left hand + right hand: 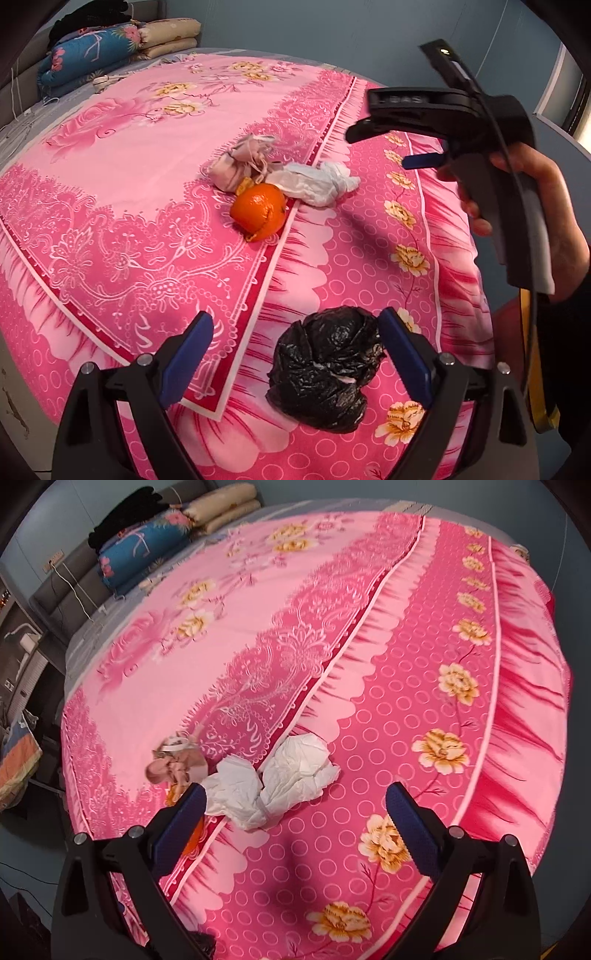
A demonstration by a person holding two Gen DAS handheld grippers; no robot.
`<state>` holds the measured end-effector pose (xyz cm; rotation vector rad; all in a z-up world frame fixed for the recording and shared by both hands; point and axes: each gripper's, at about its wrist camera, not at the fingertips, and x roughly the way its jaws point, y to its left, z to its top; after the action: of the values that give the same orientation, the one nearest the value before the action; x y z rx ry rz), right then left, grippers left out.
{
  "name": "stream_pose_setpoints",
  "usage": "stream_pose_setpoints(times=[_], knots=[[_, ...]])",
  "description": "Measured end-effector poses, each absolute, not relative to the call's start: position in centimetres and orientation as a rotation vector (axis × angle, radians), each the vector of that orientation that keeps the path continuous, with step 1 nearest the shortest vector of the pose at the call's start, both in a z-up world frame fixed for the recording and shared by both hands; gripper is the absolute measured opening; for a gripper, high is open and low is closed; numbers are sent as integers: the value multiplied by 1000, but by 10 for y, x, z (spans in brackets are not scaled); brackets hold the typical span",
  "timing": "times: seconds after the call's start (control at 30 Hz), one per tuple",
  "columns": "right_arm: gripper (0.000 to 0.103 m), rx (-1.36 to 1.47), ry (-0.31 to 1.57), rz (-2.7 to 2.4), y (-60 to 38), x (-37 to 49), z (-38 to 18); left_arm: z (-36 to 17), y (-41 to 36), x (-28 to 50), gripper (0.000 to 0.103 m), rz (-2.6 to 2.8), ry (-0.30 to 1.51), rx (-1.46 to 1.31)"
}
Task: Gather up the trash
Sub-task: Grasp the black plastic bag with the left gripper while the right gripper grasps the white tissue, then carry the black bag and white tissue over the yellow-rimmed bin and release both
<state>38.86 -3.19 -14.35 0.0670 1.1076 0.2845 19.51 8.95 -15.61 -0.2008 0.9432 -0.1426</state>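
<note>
Bed (147,122) covered with a pink flowered sheet. Trash lies on it in a loose group near the sheet's dark red border stripe.

Left claw (295,354): fingers spread wide, nothing pinched. A crumpled black plastic bag (325,369) sits on the sheet between the two blue pads (188,354), closer to the right pad; whether it touches that pad cannot be told.

Farther up the bed: an orange peel (258,212), still roughly ball-shaped, with a split in its skin. Just behind it, touching or nearly so, a pinkish crumpled wrapper (243,160) and a wad of white tissue (317,182) to its right.

Right claw (295,834): fingers spread, empty, held above the sheet. Its shadow falls on the circle-patterned band below. In the right wrist view the white tissue (269,782) lies just ahead of the left finger, the pinkish wrapper (173,764) beyond it to the left, and a sliver of orange peel (194,840) shows behind that finger. In the left wrist view the right claw (384,147) hangs in the air to the right of the tissue, gripped by a hand (546,214).

Folded quilts (110,48) are stacked at the far end of the bed.
</note>
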Motion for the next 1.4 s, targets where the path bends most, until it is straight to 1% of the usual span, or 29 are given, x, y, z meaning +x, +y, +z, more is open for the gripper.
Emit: stream_pose_setpoints(times=[0.2, 0.3, 0.33, 0.5, 0.6, 0.63, 0.67, 0.73, 0.77, 0.8, 0.83, 0.87, 0.97, 1.0, 1.13, 1.4], knots=[[94, 44, 1136, 284, -17, 400, -163, -163, 85, 198, 87, -173, 961, -209], [94, 13, 1149, 287, -7, 403, -171, -167, 84, 199, 84, -182, 972, -219], [94, 8, 1155, 288, -4, 405, -175, -168, 84, 200, 80, -186, 977, -223], [94, 6, 1185, 293, 4, 411, -189, -176, 84, 202, 69, -202, 997, -239], [93, 10, 1215, 287, 8, 413, -200, -181, 82, 205, 58, -230, 1018, -250], [87, 14, 1228, 284, 8, 413, -204, -183, 81, 205, 54, -239, 1022, -251], [79, 12, 1228, 279, 9, 413, -205, -183, 80, 205, 50, -246, 1024, -251], [73, 3, 1217, 284, 11, 411, -205, -184, 80, 205, 44, -258, 1023, -254], [64, 0, 1217, 285, 12, 410, -205, -183, 79, 205, 41, -264, 1022, -255], [57, -2, 1216, 284, 12, 410, -204, -183, 79, 204, 40, -267, 1021, -255], [52, -5, 1217, 284, 13, 410, -204, -183, 79, 205, 37, -270, 1020, -256], [43, -9, 1217, 282, 13, 410, -203, -183, 78, 205, 36, -274, 1021, -257], [34, -11, 1218, 279, 13, 408, -200, -182, 79, 204, 34, -279, 1017, -258], [32, -10, 1217, 281, 13, 408, -199, -183, 80, 204, 34, -280, 1017, -260], [29, -9, 1199, 278, 9, 402, -190, -183, 82, 203, 33, -276, 1016, -272], [29, 54, 1160, 313, -11, 386, -157, -182, 89, 198, 33, -245, 1013, -297]])
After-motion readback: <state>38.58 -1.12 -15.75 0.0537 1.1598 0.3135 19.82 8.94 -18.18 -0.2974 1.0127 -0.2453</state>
